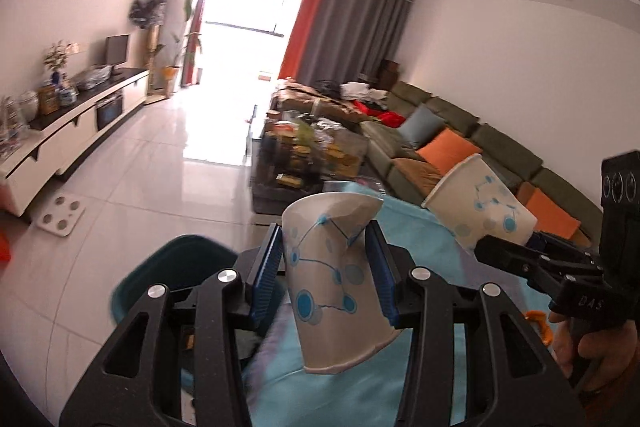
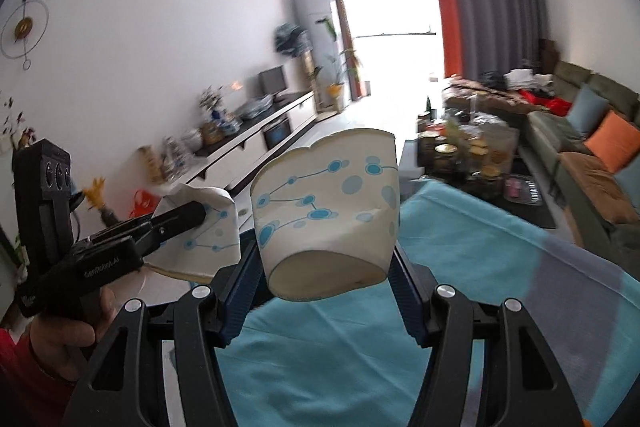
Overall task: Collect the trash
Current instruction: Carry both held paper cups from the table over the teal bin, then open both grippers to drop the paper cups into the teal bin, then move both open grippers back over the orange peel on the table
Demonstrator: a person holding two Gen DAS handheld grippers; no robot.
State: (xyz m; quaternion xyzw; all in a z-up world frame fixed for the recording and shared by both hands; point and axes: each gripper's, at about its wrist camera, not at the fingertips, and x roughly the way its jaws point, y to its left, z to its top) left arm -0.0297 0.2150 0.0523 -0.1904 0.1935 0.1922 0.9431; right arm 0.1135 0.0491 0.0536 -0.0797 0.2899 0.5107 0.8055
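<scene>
My left gripper is shut on a crushed white paper cup with blue dots, held in the air above a teal-covered table. My right gripper is shut on a second paper cup of the same kind, its base turned toward the camera. The right gripper with its cup shows at the right of the left wrist view. The left gripper with its cup shows at the left of the right wrist view. Both cups are lifted clear of the table.
A dark teal bin stands on the tiled floor below left of the table. A cluttered coffee table, a green sofa with orange cushions and a white TV cabinet lie beyond.
</scene>
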